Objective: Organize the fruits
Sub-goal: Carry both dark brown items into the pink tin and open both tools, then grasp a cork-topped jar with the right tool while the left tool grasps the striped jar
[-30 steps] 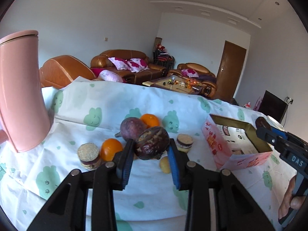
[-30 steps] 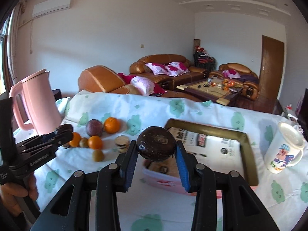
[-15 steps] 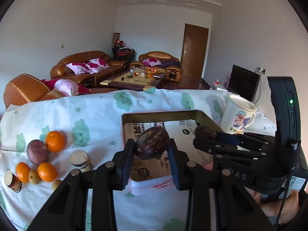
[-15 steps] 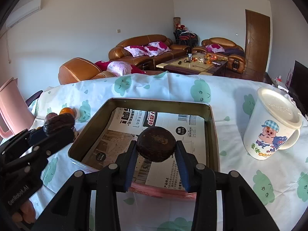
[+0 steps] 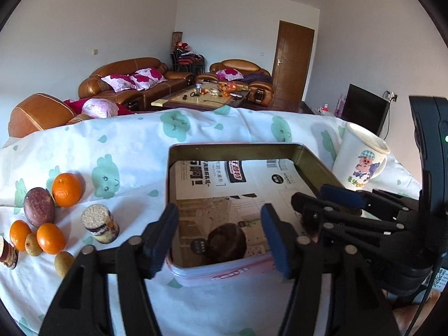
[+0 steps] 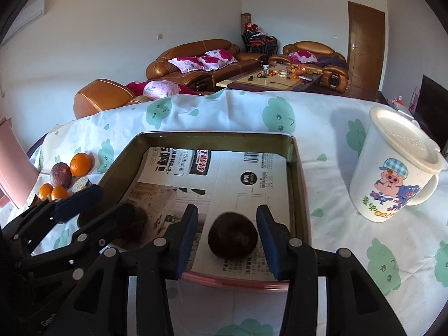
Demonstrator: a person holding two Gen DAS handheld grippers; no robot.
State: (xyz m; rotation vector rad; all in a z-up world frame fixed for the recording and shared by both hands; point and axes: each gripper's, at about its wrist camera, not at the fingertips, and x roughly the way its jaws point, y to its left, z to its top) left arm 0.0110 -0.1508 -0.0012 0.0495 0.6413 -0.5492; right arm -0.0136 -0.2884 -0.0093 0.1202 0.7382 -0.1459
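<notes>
A pink tin box (image 5: 238, 149) lined with printed paper stands on the clouded tablecloth; it also shows in the right wrist view (image 6: 294, 168). My left gripper (image 5: 219, 238) is open over the box's near left corner, with a dark wrinkled passion fruit (image 5: 226, 242) lying loose in the box between its fingers. My right gripper (image 6: 226, 238) is open over the near right part, with a second dark passion fruit (image 6: 232, 238) lying free between its fingers. Each gripper shows in the other's view, the right one (image 5: 330, 207) and the left one (image 6: 92, 204).
Left of the box lie several oranges (image 5: 67, 189), a purple passion fruit (image 5: 38, 205), small yellowish fruits (image 5: 63, 263) and a round cake roll (image 5: 99, 222). A lidded white cartoon mug (image 6: 397, 165) stands right of the box. A pink kettle (image 6: 11, 168) is at far left.
Both grippers lowered over the box and opened. Each let go of its dark passion fruit, and both fruits now lie on the paper in the box.
</notes>
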